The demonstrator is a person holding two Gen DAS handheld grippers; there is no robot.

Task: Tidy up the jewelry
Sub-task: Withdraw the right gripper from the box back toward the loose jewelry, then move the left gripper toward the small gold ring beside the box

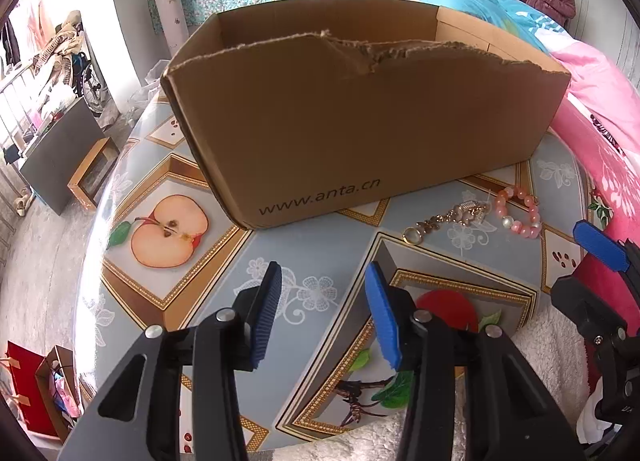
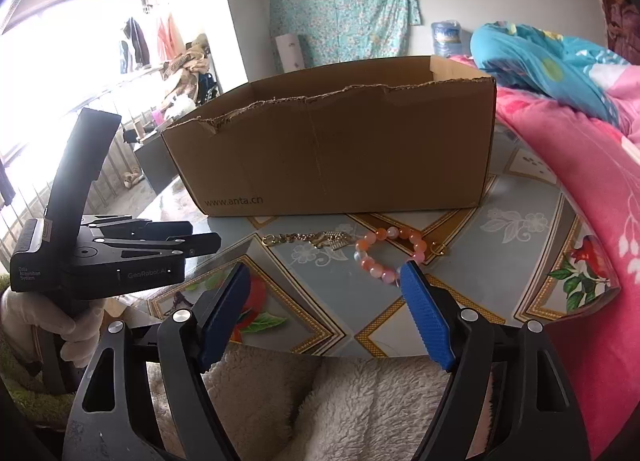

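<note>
nearest the lens in the right wrist view is a fluffy white fabric (image 2: 320, 401) right under the right tool (image 2: 324, 281), whose blue pads are spread wide with nothing between them. just past its right pad sits the pink bead bracelet (image 2: 390, 257) on the counter (image 2: 500, 261), close to that pad's tip, but i can't tell if they touch. left of the bracelet, touching or nearly so, lies a gold chain bracelet (image 2: 312, 239), and a small gold ring-like piece (image 2: 439, 249) sits on the bracelet's other side.

behind all the jewelry stands an open cardboard box (image 2: 340, 157) with a ragged torn front edge and "www.anta.cn" printed low on the front. the jewelry is all out on the counter in front of the box, not in it.

the left tool (image 1: 324, 273) is open too, jaws parted less widely, empty, hanging over the fruit-patterned counter cover well to the left of the jewelry. a gloved hand (image 2: 76, 325) grips its handle. a pink floral quilt (image 2: 580, 181) crowds the counter's right side.
</note>
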